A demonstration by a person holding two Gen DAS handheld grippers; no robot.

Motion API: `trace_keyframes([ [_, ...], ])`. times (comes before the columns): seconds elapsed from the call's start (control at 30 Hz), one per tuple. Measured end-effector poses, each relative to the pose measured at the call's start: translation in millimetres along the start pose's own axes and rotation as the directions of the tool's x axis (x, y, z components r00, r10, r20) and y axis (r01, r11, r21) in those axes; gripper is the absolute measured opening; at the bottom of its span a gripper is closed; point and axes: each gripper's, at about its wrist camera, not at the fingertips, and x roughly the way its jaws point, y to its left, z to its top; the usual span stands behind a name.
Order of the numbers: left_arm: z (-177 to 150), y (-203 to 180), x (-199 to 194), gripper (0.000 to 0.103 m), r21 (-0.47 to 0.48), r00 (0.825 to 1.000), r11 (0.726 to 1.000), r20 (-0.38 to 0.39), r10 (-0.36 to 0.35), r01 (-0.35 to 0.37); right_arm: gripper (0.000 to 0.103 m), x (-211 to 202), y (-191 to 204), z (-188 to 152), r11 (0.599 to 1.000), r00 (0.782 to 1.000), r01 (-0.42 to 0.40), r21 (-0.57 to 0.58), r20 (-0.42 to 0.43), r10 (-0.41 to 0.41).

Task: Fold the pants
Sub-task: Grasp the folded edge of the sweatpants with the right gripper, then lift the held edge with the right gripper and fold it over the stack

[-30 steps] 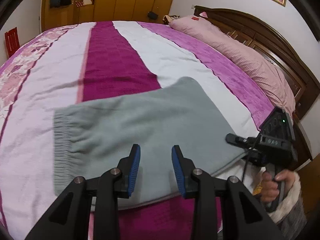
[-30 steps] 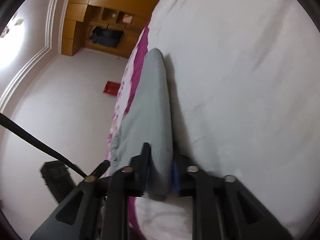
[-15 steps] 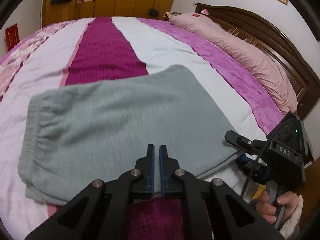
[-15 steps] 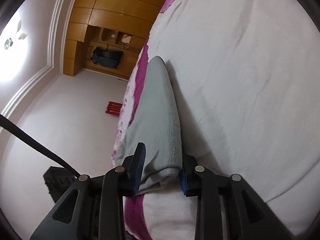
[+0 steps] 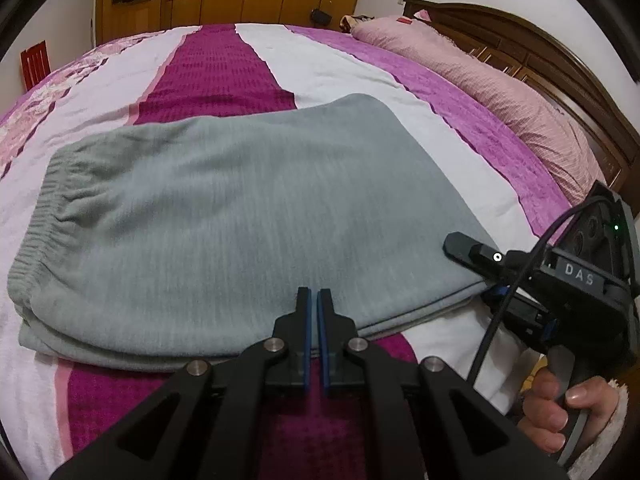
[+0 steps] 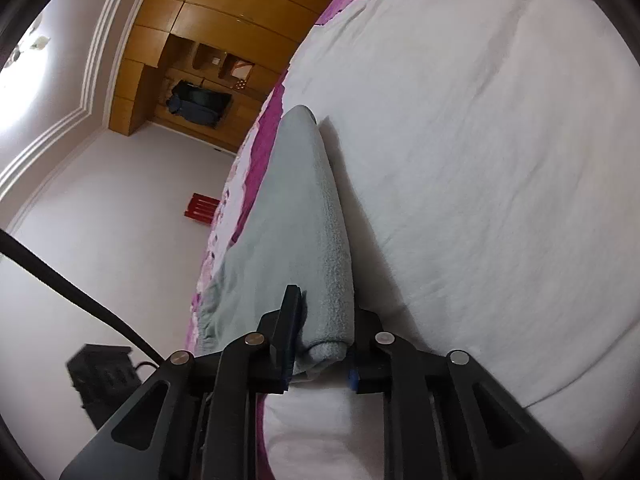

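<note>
**Grey pants folded on the bed, one corner in a grip**

The left gripper (image 5: 314,300) has its jaws pressed together with nothing between them. A second ago they stood apart. It now sits lower, right over the near edge of the pants (image 5: 224,216). The right gripper (image 6: 320,320) is closing its jaws on the folded corner of the pants (image 6: 304,232), with cloth bunched between them. The pants lie flat on the striped bed cover (image 5: 216,68), waistband to the left. A hand (image 5: 560,412) holds the right gripper's handle.

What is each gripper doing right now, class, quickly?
Left gripper: shut, holding nothing, above the grey pants.
Right gripper: jaws closing on the pants' folded edge.
</note>
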Motion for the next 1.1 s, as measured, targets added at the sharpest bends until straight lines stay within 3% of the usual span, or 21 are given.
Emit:
trace_keyframes([
  [0.1, 0.6, -5.3, -9.8, 0.003, 0.003, 0.999, 1.000, 0.032, -0.006, 0.006, 0.012, 1.4, 2.4, 1.4, 1.000, 1.000, 0.024, -0.015, -0.003, -0.024],
  [0.17, -3.4, -7.0, -0.8, 0.003, 0.015, 1.000, 1.000, 0.002, -0.012, 0.012, 0.008, 2.5, 8.2, 0.3, 0.997, 0.998, 0.066, -0.046, -0.009, -0.066],
  [0.27, -8.4, 1.8, 2.9, 0.003, -0.034, 0.999, 0.999, 0.018, -0.042, 0.042, 0.007, 0.8, 33.1, -3.2, 0.970, 0.983, 0.181, -0.160, 0.028, -0.179],
  [0.3, -8.5, 1.8, 2.3, 0.003, -0.033, 0.999, 0.998, 0.020, -0.044, 0.045, 0.007, 0.6, 49.3, -5.9, 0.941, 0.969, 0.248, -0.231, 0.058, -0.242],
  [0.4, -6.8, 2.8, -7.6, 0.003, -0.021, 0.997, 0.998, 0.033, -0.065, 0.066, 0.007, 9.1, 99.0, -21.4, 0.774, 0.887, 0.460, -0.436, 0.186, -0.422],
  [0.47, -2.6, 16.3, -25.0, 0.003, -0.061, 0.990, 0.988, 0.025, -0.138, 0.139, 0.007, 18.7, 121.6, -30.2, 0.667, 0.836, 0.544, -0.509, 0.258, -0.485],
  [0.53, 3.3, 37.5, -52.6, 0.003, -0.093, 0.981, 0.978, 0.069, -0.180, 0.186, 0.007, 23.7, 137.6, -40.9, 0.564, 0.787, 0.607, -0.559, 0.326, -0.524],
  [0.67, 16.8, 83.2, -102.2, 0.009, -0.088, 0.984, 0.988, 0.137, -0.112, 0.125, 0.007, 39.3, 169.0, -54.8, 0.365, 0.691, 0.703, -0.610, 0.465, -0.554],
  [0.73, 20.5, 108.4, -120.0, 0.014, -0.097, 0.985, 0.991, 0.150, -0.082, 0.097, 0.007, 48.8, 194.1, -71.7, 0.231, 0.648, 0.734, -0.639, 0.557, -0.519],
  [0.8, 21.0, 130.4, -129.9, 0.015, -0.111, 0.985, 0.991, 0.160, -0.061, 0.079, 0.007, 56.5, 218.1, -93.0, 0.138, 0.646, 0.730, -0.669, 0.610, -0.459],
  [0.93, 14.6, 178.9, -137.7, 0.016, -0.167, 0.986, 0.985, 0.163, -0.024, 0.052, 0.007, 84.5, 255.4, -151.4, -0.111, 0.650, 0.697, -0.709, 0.689, -0.321],
  [1.0, 7.8, 202.1, -134.3, 0.015, -0.214, 0.988, 0.975, 0.152, -0.024, 0.056, 0.007, 103.7, 260.5, -175.9, -0.209, 0.658, 0.669, -0.714, 0.699, -0.281],
  [1.03, 5.6, 209.9, -132.0, 0.015, -0.232, 0.989, 0.971, 0.148, -0.026, 0.061, 0.007, 111.6, 261.2, -183.8, -0.230, 0.667, 0.655, -0.719, 0.694, -0.271],
  [1.1, -2.3, 225.5, -130.0, 0.015, -0.266, 0.990, 0.962, 0.138, -0.032, 0.069, 0.007, 123.4, 263.4, -198.5, -0.234, 0.694, 0.632, -0.739, 0.673, -0.256],
])
